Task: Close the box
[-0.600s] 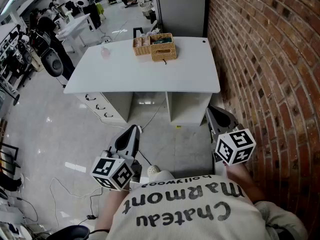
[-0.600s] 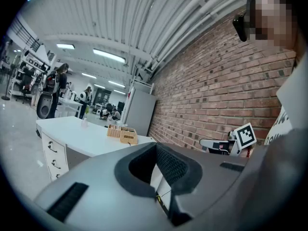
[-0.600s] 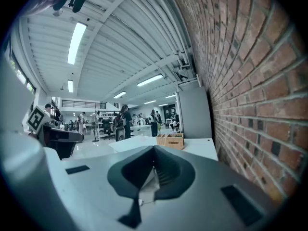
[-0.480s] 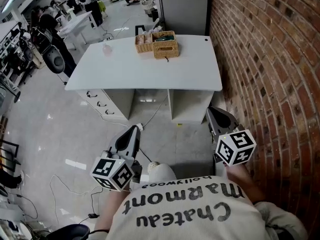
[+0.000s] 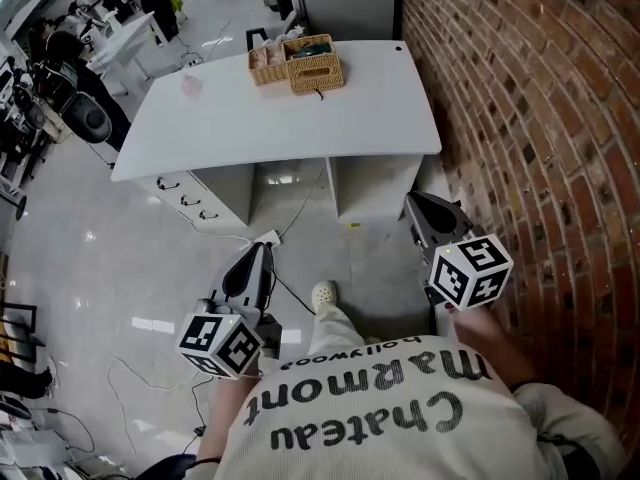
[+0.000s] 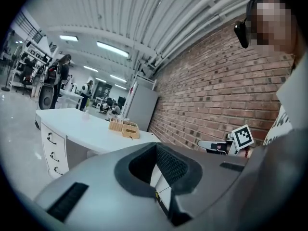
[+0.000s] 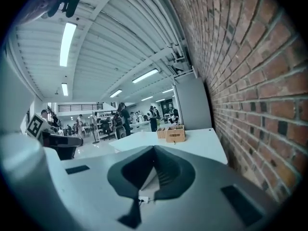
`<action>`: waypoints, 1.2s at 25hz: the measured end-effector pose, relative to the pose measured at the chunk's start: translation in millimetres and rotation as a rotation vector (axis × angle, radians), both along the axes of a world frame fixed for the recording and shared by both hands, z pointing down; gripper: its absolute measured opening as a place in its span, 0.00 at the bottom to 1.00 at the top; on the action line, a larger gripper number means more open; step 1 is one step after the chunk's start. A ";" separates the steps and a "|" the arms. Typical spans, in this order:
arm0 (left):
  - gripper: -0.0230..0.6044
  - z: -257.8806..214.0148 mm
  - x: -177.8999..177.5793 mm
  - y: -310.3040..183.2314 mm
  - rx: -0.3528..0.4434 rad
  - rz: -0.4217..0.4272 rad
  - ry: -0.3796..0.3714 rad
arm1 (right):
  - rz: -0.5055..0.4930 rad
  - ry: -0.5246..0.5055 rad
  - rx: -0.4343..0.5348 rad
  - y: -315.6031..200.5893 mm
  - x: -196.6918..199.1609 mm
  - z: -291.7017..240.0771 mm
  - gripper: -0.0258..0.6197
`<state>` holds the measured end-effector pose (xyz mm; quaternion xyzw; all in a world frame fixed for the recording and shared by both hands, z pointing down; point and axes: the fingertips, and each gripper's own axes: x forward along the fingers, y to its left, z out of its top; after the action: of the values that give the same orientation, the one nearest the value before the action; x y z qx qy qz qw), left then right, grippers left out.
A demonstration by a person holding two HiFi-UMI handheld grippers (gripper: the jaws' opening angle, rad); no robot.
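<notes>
A woven box [image 5: 314, 65] stands at the far side of the white table [image 5: 270, 128], its top open with dark contents showing. It also shows small in the left gripper view as the box [image 6: 130, 130] and in the right gripper view as the box [image 7: 176, 134]. My left gripper [image 5: 262, 250] hangs over the floor well short of the table, jaws shut and empty. My right gripper [image 5: 413, 201] is held near the brick wall, level with the table's near right corner, jaws also shut with nothing between them.
A second, lighter woven basket [image 5: 265, 63] sits against the box's left side. The brick wall [image 5: 530, 118] runs along the right. Drawers [image 5: 185, 200] sit under the table's left half, and a cable [image 5: 300, 223] trails on the floor. People and desks fill the far left.
The person has stepped towards the table; a shoe now shows on the floor between the grippers. Both grippers are carried along, still shut. The box looks slightly nearer in both gripper views.
</notes>
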<state>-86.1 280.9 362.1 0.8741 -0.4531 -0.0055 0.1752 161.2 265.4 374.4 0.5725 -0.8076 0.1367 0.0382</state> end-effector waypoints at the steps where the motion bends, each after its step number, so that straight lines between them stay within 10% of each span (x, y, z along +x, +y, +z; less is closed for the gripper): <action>1: 0.04 2.4 -2.2 -7.7 -0.003 0.002 0.004 | 0.006 0.000 0.000 -7.3 -1.8 1.3 0.04; 30: 0.04 -9.7 -60.2 -279.9 -0.003 0.071 0.027 | 0.104 -0.039 -0.034 -260.0 -49.3 -1.9 0.04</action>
<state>-146.3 0.9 352.4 0.8891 -0.4196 -0.0103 0.1827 111.9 5.4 372.4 0.6100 -0.7750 0.1631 0.0251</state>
